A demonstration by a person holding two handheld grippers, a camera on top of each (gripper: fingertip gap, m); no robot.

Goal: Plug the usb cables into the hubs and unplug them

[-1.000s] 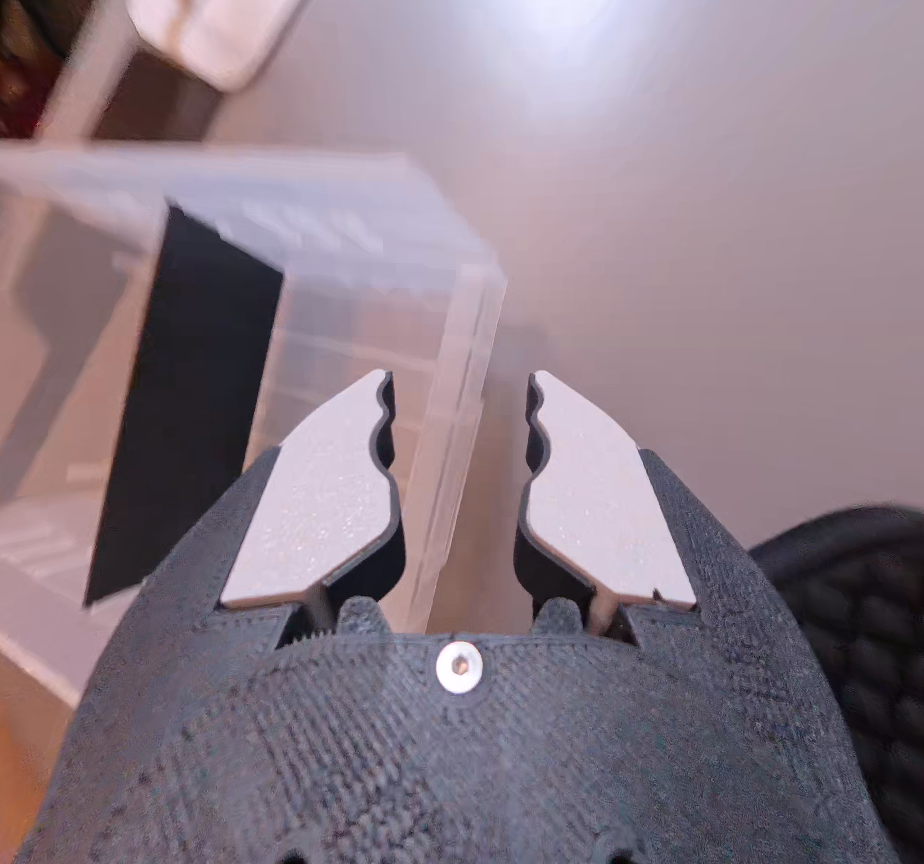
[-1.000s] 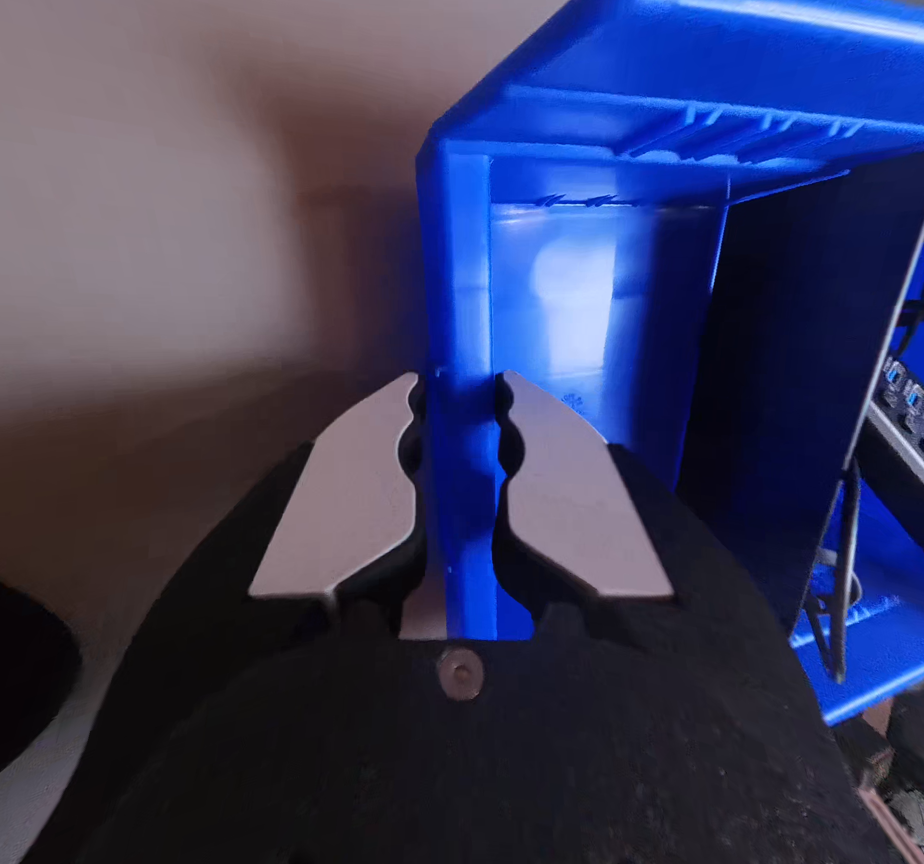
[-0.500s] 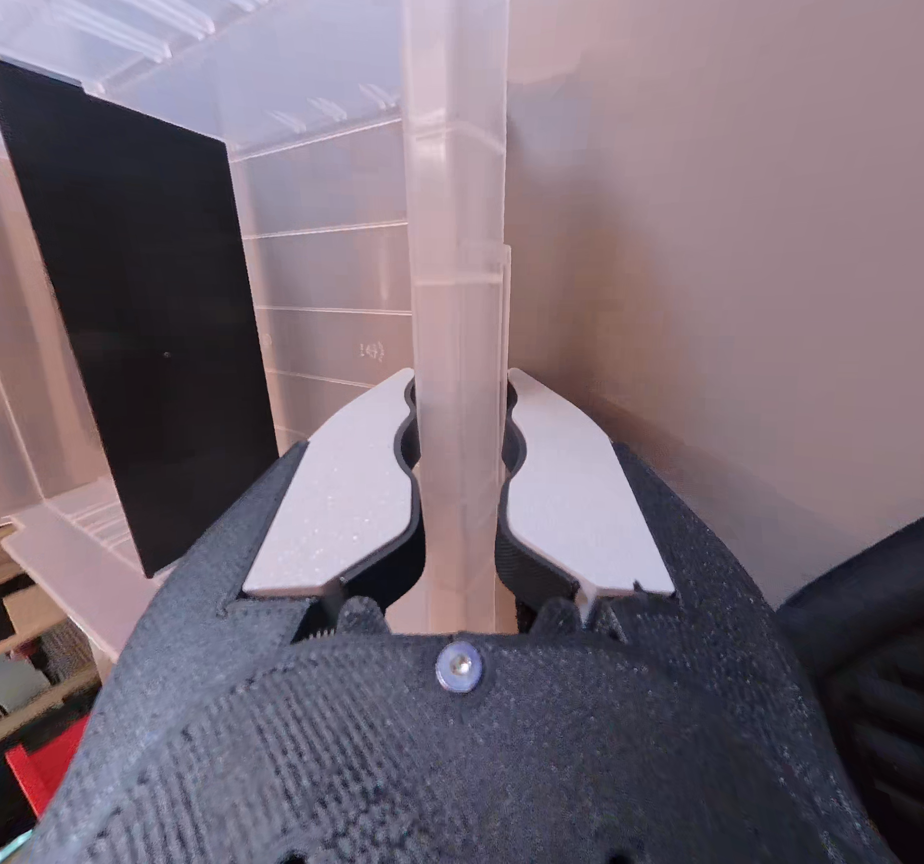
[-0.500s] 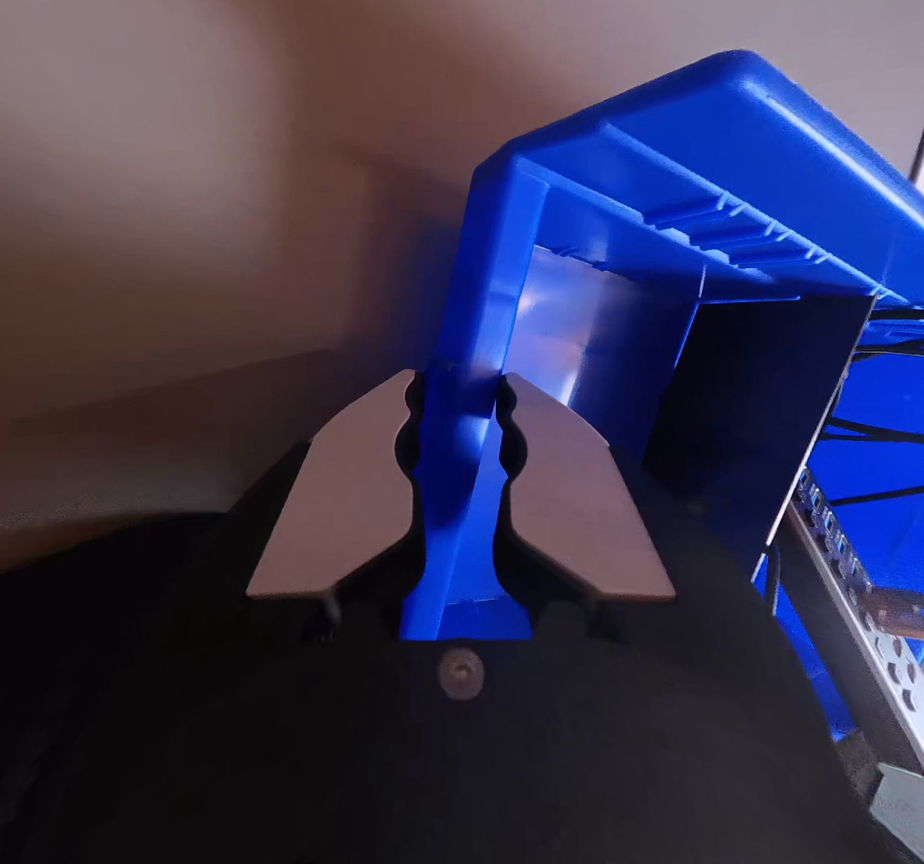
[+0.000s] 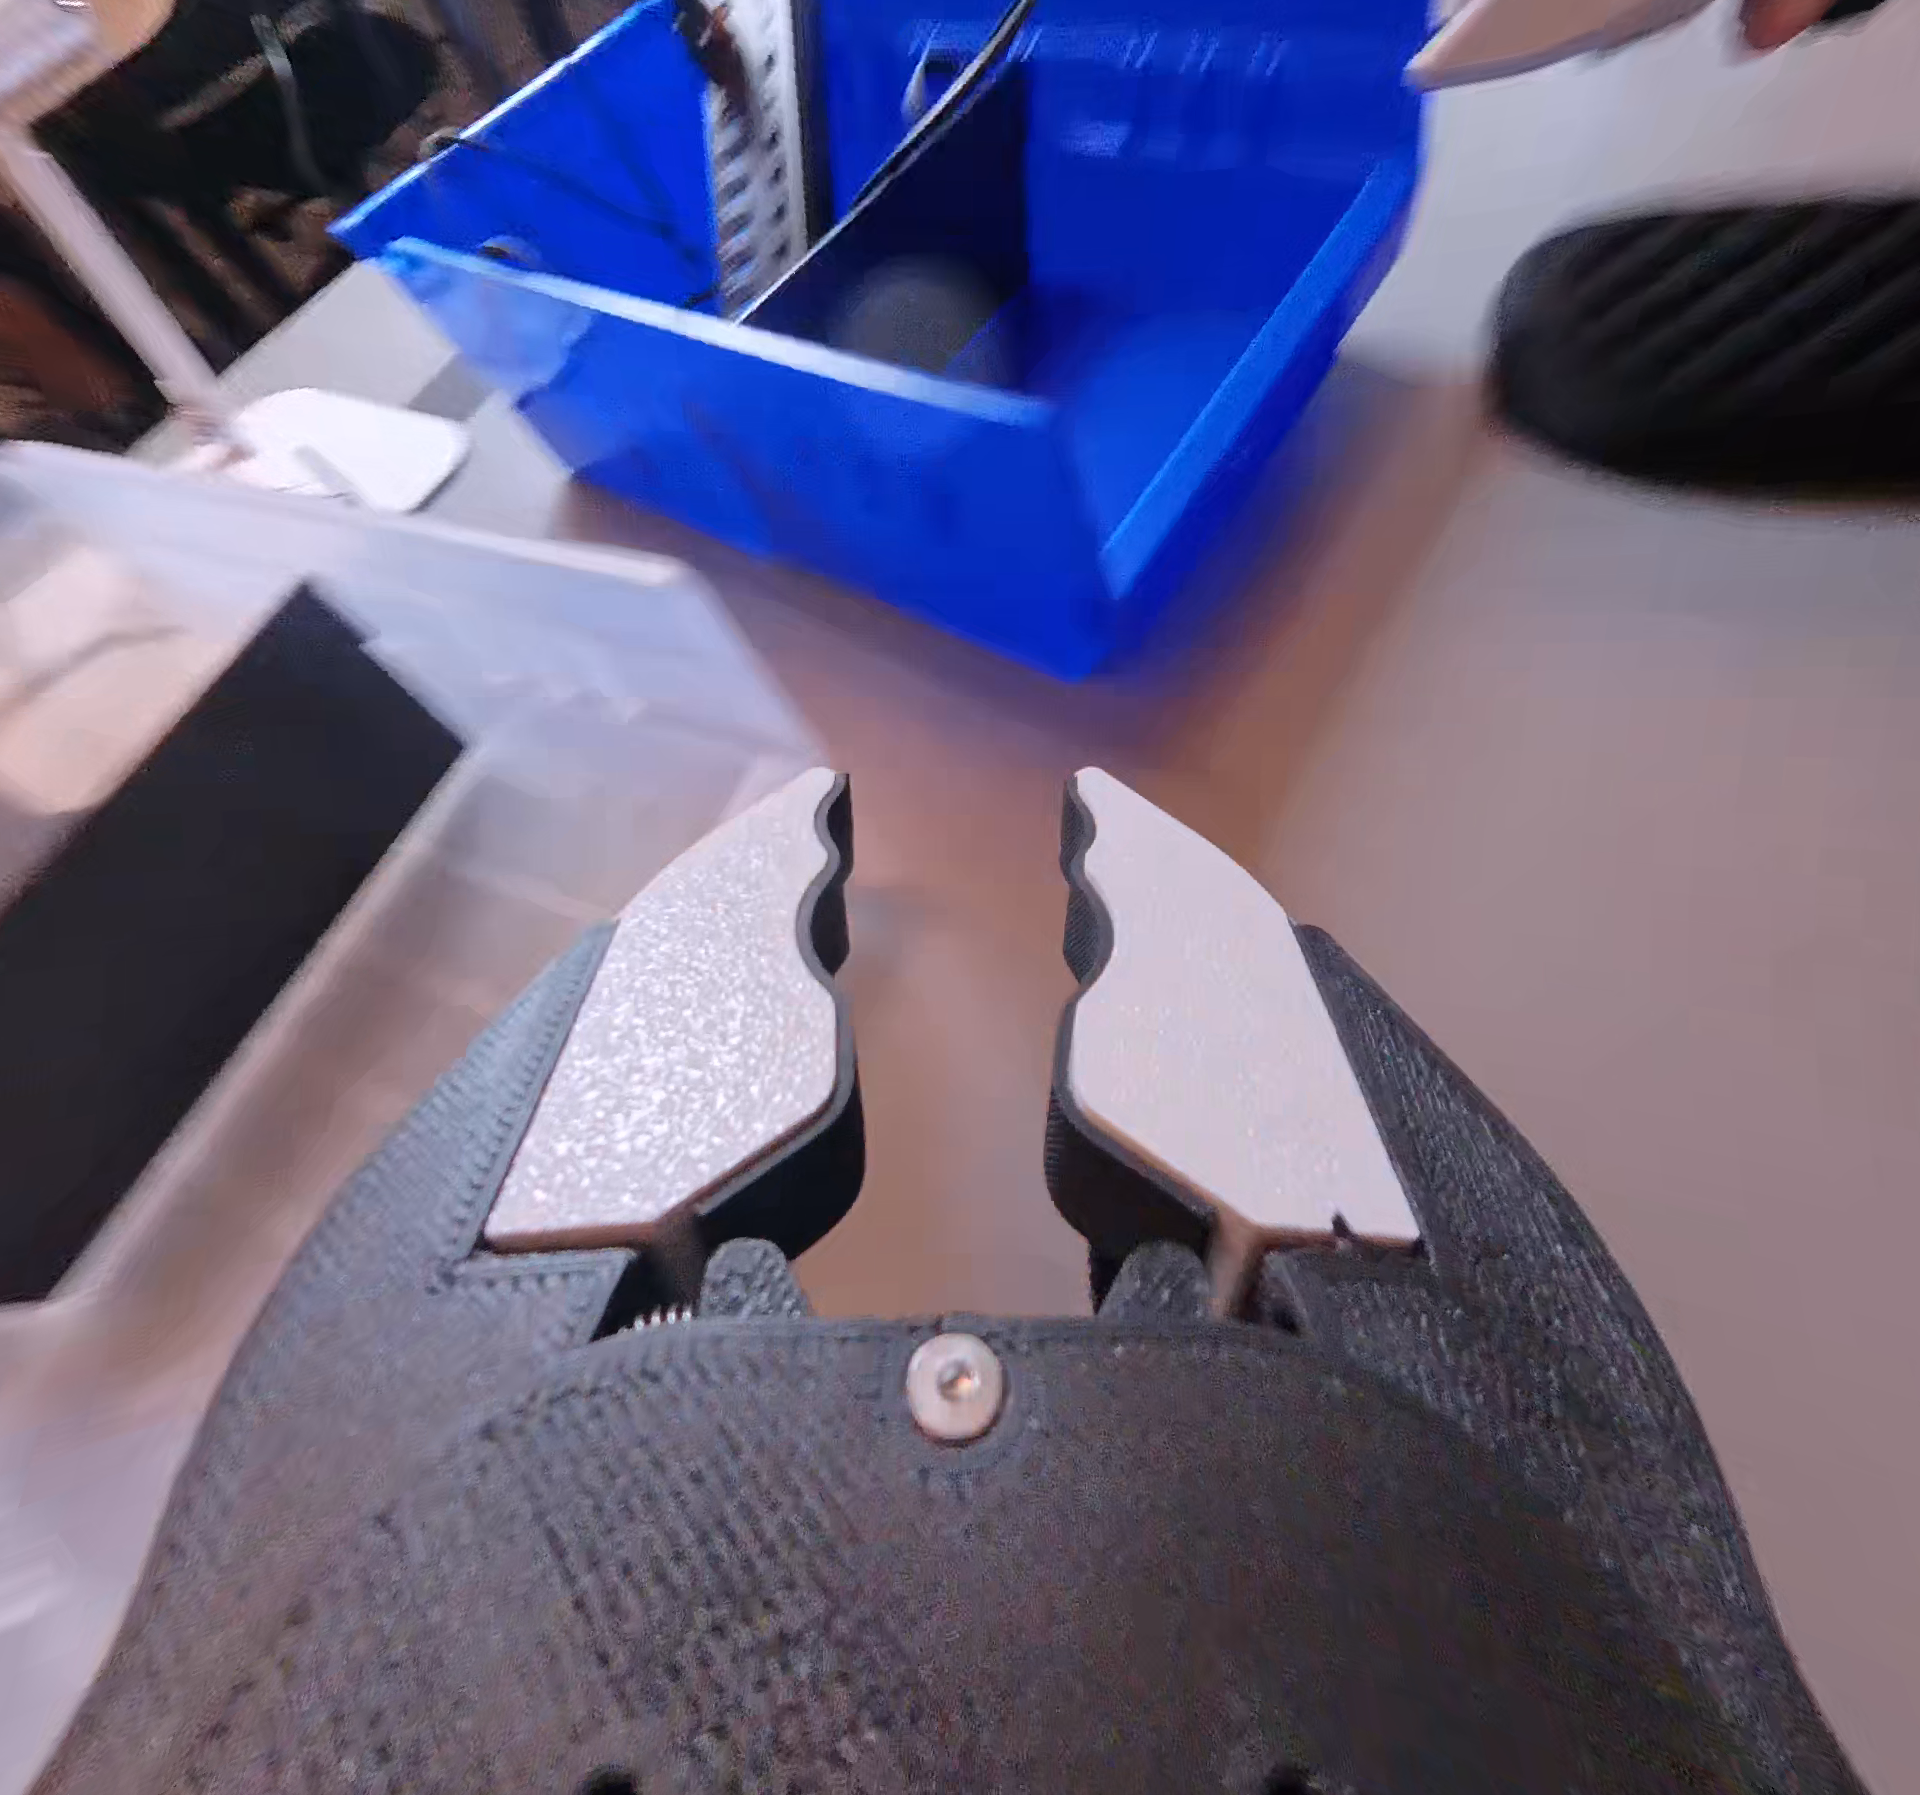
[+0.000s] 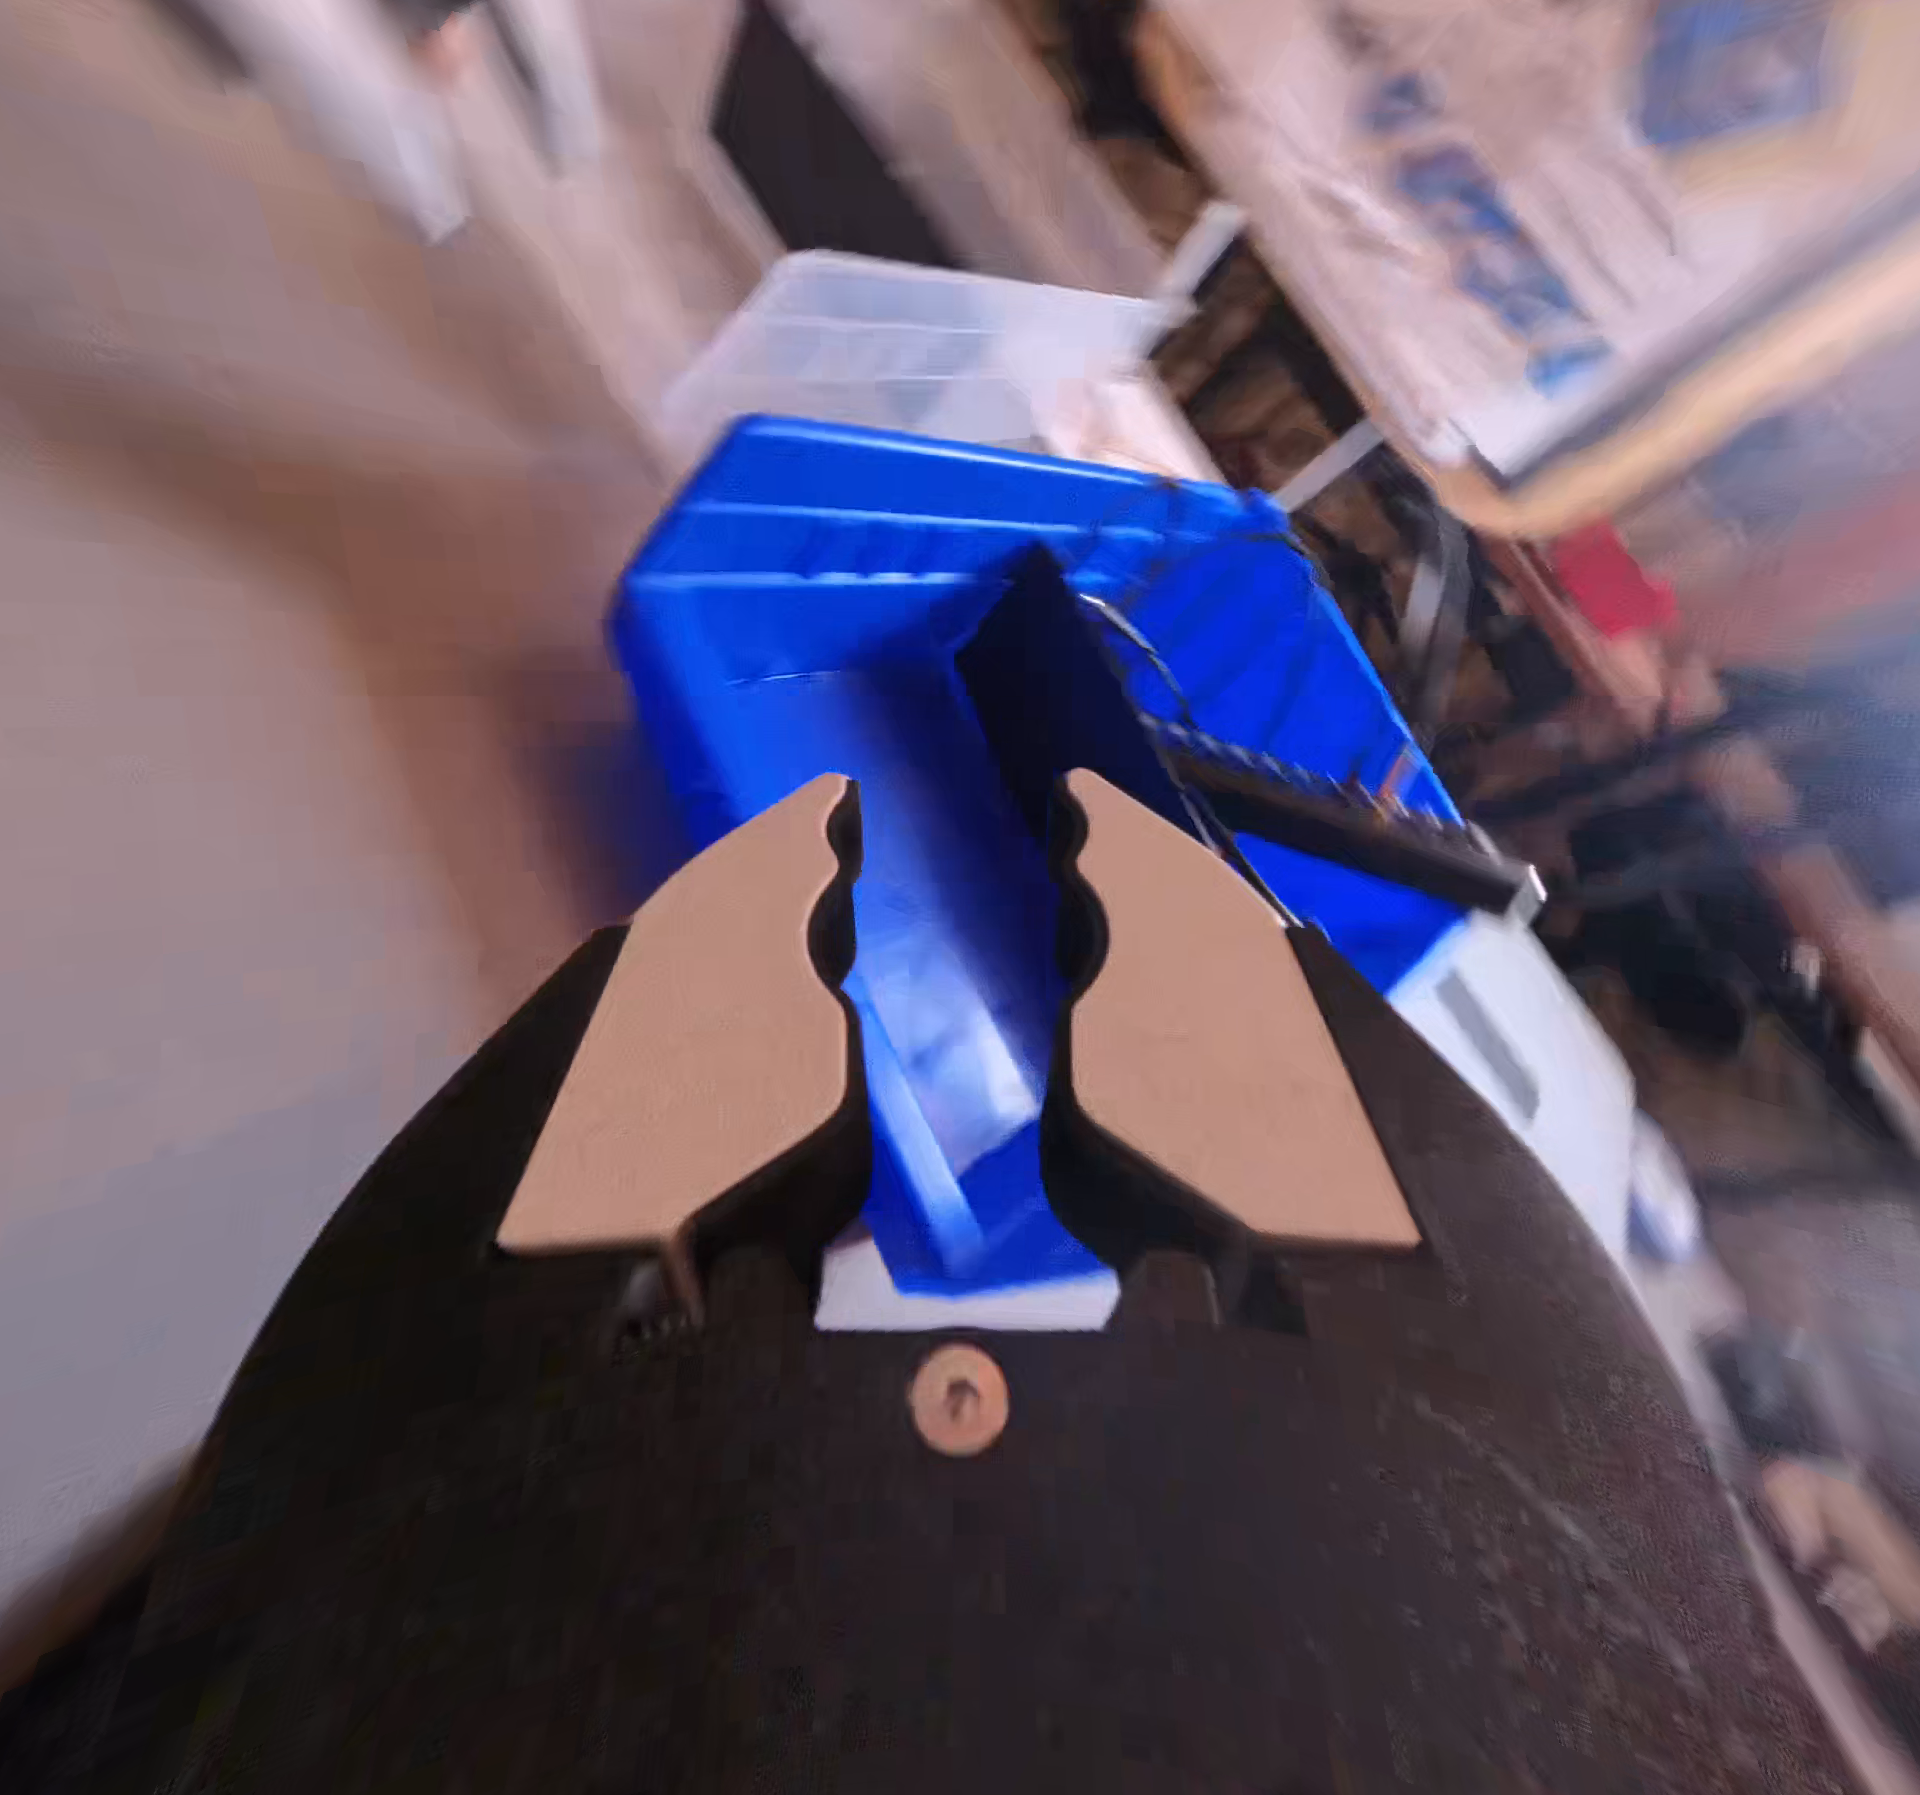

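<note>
Ahead, blue bin (image 5: 935, 498) beyond parted left tool (image 5: 956, 836), right tool (image 6: 956, 841) parted, bin behind.

Both views motion-blurred. Left wrist view: gripper body sharp, blue bin (image 5: 935, 457) and clear bin (image 5: 436, 623) smeared, light even, tabletop (image 5: 1507, 862) sheen soft. Right wrist view: dimmer, warm cast, heavy streaking toward edges; fisheye bending at corners.
</note>
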